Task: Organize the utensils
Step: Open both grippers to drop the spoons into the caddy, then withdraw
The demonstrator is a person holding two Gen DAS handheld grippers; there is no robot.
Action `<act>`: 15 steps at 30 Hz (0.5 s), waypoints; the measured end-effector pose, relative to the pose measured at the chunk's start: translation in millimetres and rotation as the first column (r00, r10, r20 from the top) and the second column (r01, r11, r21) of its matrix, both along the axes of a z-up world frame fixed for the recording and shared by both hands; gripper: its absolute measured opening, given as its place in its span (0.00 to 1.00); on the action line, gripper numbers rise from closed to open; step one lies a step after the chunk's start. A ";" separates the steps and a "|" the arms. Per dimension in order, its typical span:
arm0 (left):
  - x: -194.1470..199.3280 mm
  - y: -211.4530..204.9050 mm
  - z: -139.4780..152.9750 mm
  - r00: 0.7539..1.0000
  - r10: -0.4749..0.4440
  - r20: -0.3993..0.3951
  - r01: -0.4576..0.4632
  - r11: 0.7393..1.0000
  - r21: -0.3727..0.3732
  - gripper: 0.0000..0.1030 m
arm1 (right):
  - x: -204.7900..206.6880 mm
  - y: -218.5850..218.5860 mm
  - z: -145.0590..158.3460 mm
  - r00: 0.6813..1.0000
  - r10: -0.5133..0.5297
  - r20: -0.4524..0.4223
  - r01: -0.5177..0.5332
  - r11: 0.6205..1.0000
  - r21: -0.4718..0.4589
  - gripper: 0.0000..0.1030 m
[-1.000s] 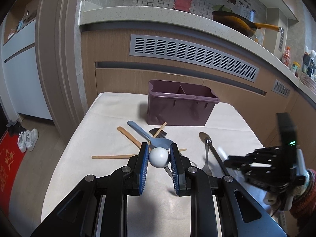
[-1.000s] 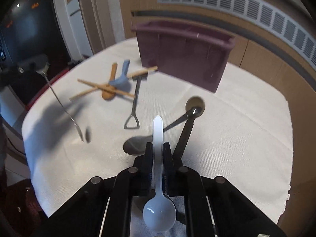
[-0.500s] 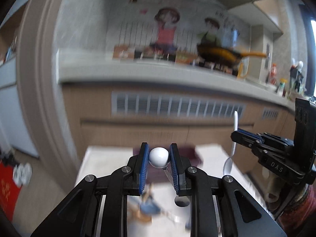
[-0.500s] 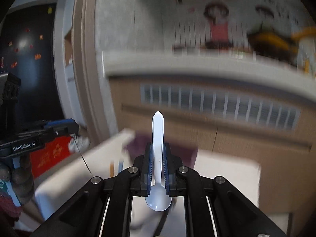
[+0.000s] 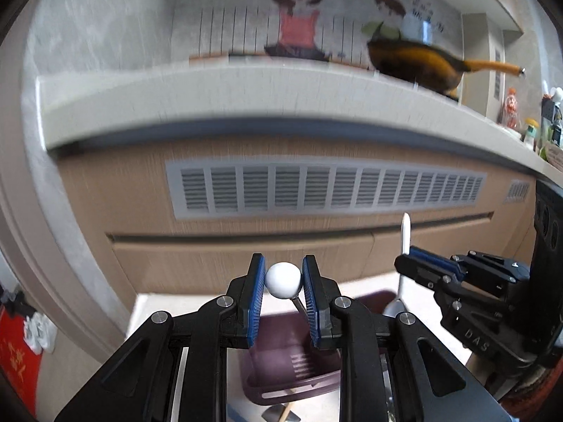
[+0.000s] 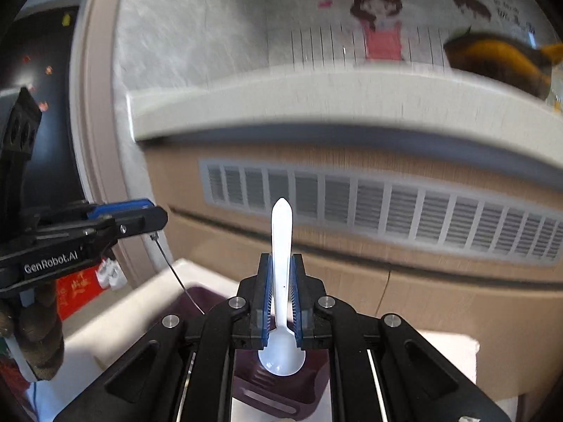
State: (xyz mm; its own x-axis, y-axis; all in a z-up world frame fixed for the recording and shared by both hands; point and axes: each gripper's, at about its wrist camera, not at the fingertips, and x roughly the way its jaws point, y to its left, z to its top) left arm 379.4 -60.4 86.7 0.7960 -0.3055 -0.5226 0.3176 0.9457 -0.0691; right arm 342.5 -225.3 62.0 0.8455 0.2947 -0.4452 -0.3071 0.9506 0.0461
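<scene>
My left gripper [image 5: 283, 270] is shut on the white ball end [image 5: 283, 280] of a thin metal utensil whose rod [image 6: 176, 274] hangs down toward the purple caddy [image 5: 281, 362]. Both wrist views show the caddy right below the fingers, on the white-clothed table [image 6: 123, 316]. My right gripper [image 6: 281, 270] is shut on a white plastic spoon [image 6: 281, 242], handle up and bowl down over the caddy [image 6: 267, 387]. In the left wrist view the right gripper [image 5: 415, 263] hovers to the right with the spoon handle [image 5: 405, 232] sticking up.
A wooden cabinet front with a long vent grille [image 5: 327, 190] and a pale counter [image 5: 211, 88] rise behind the table. An orange-handled wok [image 5: 422, 65] sits on the counter. More utensils [image 5: 281, 413] lie near the caddy. A red mat and shoes [image 5: 38, 330] are on the floor at left.
Both grippers have risen off the table with their utensils and moved forward over the purple caddy. The views have tilted up from the tabletop to the cabinet front.
</scene>
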 end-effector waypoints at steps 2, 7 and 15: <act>5.9 -5.5 -12.5 0.998 -0.042 -0.042 0.042 0.999 0.009 0.26 | 5.6 -4.4 -14.1 0.997 0.030 -0.067 -0.029 0.999 0.015 0.24; -9.3 -7.5 -21.2 0.994 -0.088 -0.058 0.090 0.996 0.019 0.44 | -19.9 -21.4 -13.3 0.998 0.021 -0.053 -0.020 0.999 0.029 0.32; -89.4 23.0 -19.4 0.994 0.010 0.110 -0.014 0.999 0.039 0.59 | -97.5 -20.7 -32.6 0.993 0.089 -0.074 -0.101 0.981 -0.167 0.37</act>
